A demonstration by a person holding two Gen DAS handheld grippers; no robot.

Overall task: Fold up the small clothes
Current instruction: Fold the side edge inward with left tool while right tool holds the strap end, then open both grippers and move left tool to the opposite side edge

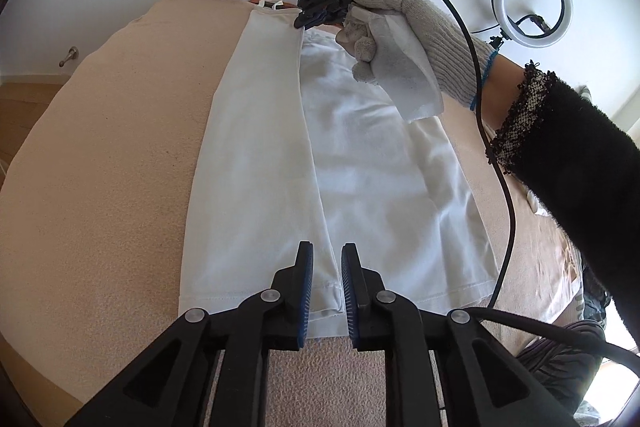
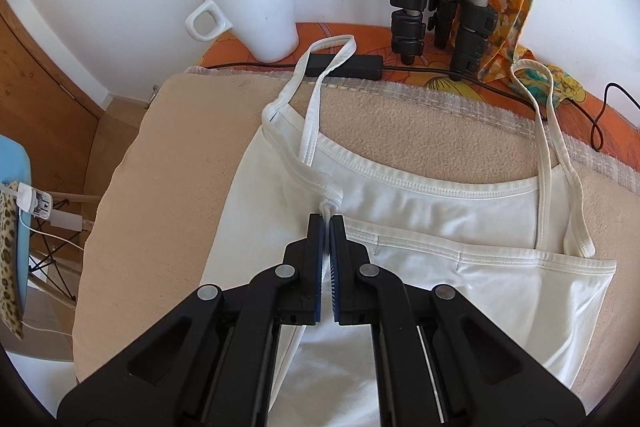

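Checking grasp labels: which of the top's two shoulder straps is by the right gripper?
The strap beside the mug; its base ends at the right gripper. The other strap lies apart.

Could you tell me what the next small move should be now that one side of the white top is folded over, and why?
Probably open the right tongs and let go. They are shut on the top at its neckline corner, and that side panel already lies flat across the middle. The left tongs stand open over the hem, holding nothing, so only this corner is left to release before the other side.

Camisole (image 2: 460, 211) hem — behind right tool (image 2: 326, 223)
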